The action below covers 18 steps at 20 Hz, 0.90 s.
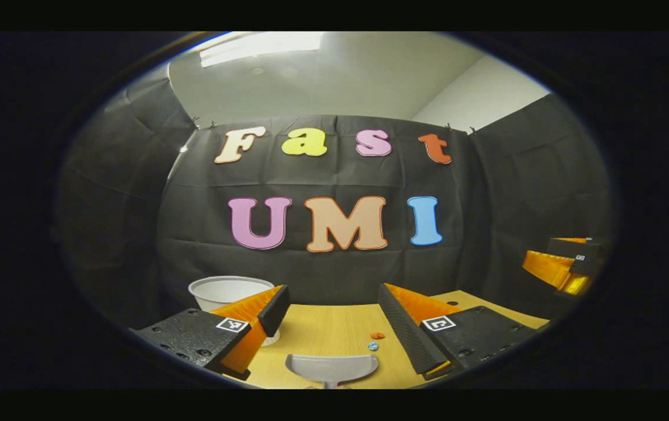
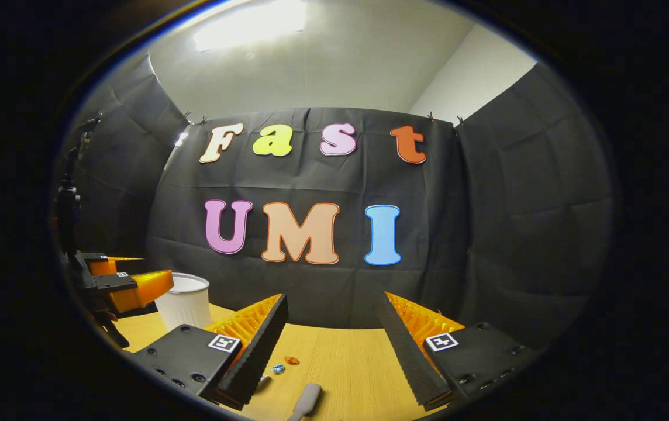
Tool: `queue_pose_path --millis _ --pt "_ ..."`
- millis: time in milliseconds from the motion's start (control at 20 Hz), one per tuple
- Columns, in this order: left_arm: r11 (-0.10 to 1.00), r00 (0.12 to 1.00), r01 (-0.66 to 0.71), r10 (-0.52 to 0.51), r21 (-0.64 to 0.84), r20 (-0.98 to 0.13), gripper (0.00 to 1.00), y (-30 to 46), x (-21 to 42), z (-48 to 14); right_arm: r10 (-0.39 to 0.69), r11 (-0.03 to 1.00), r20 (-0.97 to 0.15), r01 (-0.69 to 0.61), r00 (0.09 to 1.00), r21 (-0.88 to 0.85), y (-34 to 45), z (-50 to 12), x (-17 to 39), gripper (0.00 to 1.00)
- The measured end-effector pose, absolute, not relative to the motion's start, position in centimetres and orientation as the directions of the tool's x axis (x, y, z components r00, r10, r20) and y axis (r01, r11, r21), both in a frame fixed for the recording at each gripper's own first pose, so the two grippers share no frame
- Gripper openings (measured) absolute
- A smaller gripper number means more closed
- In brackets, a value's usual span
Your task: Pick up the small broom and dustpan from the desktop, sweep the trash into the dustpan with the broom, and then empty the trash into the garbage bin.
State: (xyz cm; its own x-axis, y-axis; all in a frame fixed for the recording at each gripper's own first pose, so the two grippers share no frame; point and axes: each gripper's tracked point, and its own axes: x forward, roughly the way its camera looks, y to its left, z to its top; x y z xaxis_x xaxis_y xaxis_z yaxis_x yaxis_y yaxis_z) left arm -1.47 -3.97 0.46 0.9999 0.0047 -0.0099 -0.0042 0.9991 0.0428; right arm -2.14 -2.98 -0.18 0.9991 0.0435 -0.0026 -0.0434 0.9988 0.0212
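Wooden tabletop all laid out, both grippers hovering empty above the near edge.

Left gripper had its jaws spread wide right over the grey dustpan at the near edge, looked lined up for grabbing it. Right gripper was spread too, with the broom handle poking in below it. Two trash bits sat just past the dustpan, and the white garbage bin waited at the far left corner, handy for dumping.
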Motion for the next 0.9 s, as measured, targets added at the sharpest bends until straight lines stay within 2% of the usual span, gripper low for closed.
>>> queue_pose_path --millis 400,600,900 --pt "0.999 0.999 -0.016 0.017 0.04 -0.028 0.92 -4.9 -2.5 -0.1 0.084 0.996 -0.024 -0.083 0.996 0.033 -3.0 -0.9 -2.3 1.0" --pt "0.999 0.997 -0.031 0.033 0.028 -0.069 0.92 -5.0 -3.5 -1.5 0.133 0.99 -0.102 -0.128 0.986 0.054 -2.5 -3.5 -2.1 1.0" --pt "0.999 0.958 -0.048 0.053 0.025 -0.283 0.92 -4.5 -5.9 -8.3 0.243 0.97 -0.28 -0.237 0.929 0.058 -0.1 -9.5 -2.8 0.99"
